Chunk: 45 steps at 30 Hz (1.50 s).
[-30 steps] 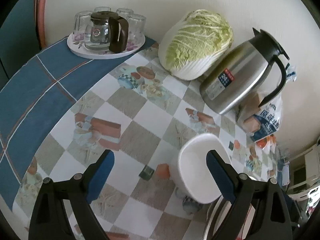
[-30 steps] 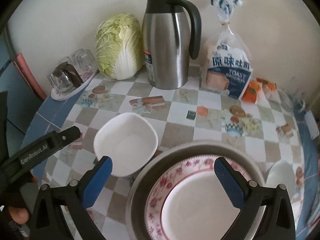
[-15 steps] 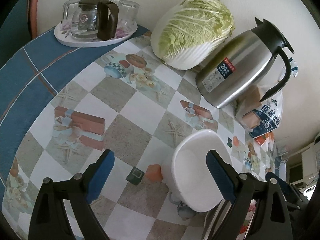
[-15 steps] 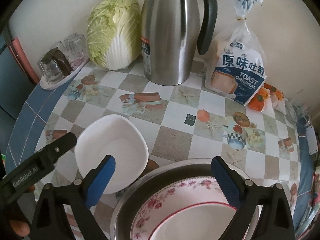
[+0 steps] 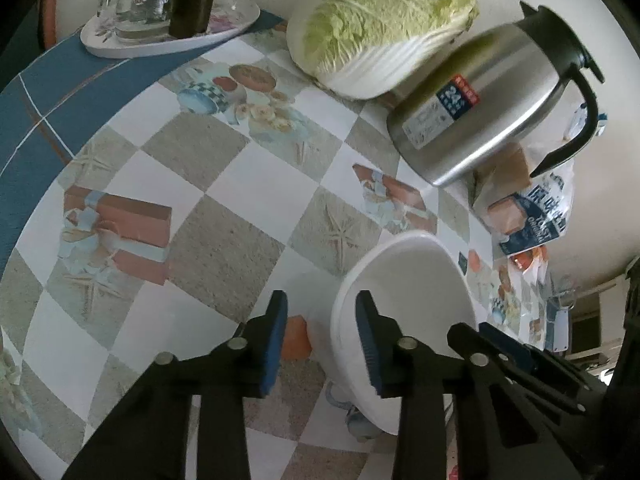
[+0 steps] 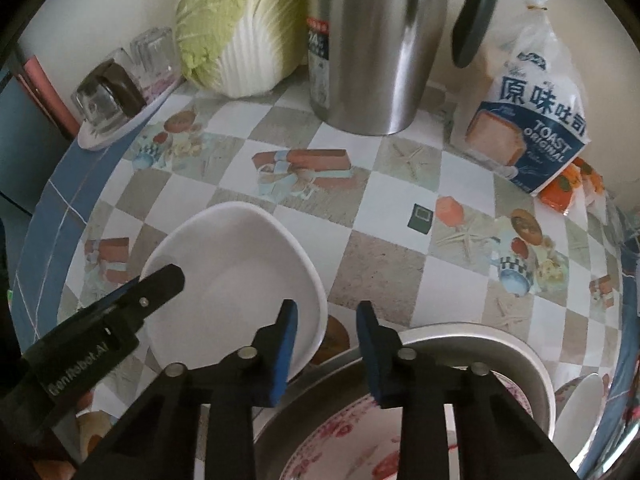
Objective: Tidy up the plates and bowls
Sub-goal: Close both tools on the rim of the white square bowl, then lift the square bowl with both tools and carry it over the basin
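A white, rounded-square bowl sits on the patterned tablecloth. My left gripper straddles its left rim, one finger outside the wall and one inside. The jaws are closing, and a gap still shows beside the wall. My right gripper straddles the opposite rim in the same way, also closing, with its pads off the rim. Each gripper also shows in the other's view: the left gripper and the right gripper. A metal basin just right of the bowl holds a floral plate.
Along the wall stand a steel thermos jug, a napa cabbage, a bag of toast bread and a tray of glasses. A small white dish lies right of the basin. The blue cloth border marks the table's left edge.
Both grippers came down closer to the white bowl. Their jaws went from wide open to narrow, each now around one side of the bowl's rim.
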Motion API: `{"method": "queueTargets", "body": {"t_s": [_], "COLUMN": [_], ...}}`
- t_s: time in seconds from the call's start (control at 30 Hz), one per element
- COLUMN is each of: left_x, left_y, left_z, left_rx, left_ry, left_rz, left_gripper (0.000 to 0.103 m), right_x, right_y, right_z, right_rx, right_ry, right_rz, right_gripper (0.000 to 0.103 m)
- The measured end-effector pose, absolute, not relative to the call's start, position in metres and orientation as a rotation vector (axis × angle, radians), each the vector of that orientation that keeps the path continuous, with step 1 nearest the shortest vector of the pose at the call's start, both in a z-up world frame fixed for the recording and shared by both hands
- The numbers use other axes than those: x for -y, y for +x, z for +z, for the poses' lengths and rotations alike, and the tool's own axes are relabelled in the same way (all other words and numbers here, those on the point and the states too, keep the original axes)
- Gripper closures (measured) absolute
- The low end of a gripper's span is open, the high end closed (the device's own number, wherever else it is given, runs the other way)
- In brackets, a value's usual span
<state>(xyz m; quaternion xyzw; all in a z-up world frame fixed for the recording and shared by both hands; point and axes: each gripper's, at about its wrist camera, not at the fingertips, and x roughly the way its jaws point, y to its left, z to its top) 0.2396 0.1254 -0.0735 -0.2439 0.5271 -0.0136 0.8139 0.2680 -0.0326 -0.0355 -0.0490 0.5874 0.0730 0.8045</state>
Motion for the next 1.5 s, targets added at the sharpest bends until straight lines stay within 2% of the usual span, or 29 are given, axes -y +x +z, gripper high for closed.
{"method": "queueTargets", "body": {"t_s": [0.13, 0.27, 0.5, 1.0, 1.5], "left_x": [-0.123, -0.123, -0.13, -0.102, -0.057], "left_y": [0.24, 0.239, 0.232, 0.188, 0.155], "left_z": [-0.078, -0.078, -0.06, 0.022, 0.042], "left_rx": [-1.137, -1.131, -1.082, -0.926, -0.9], "left_ry": [-0.527, -0.524, -0.495, -0.323, -0.196], "left_rz": [-0.049, -0.049, -0.031, -0.071, -0.118], "left_gripper": [0.086, 0.087, 0.088, 0.088, 0.088], "right_x": [0.029, 0.027, 0.02, 0.035, 0.079], "right_y": [0.271, 0.273, 0.268, 0.227, 0.168], "right_z": [-0.042, -0.046, -0.038, 0.034, 0.055], "right_rx": [-1.281, -1.299, -1.28, -1.139, -1.066], "right_ry": [-0.115, -0.115, -0.114, -0.053, 0.098], "right_rz": [0.154, 0.164, 0.187, 0.192, 0.172], "right_gripper": [0.085, 0.089, 0.089, 0.089, 0.089]}}
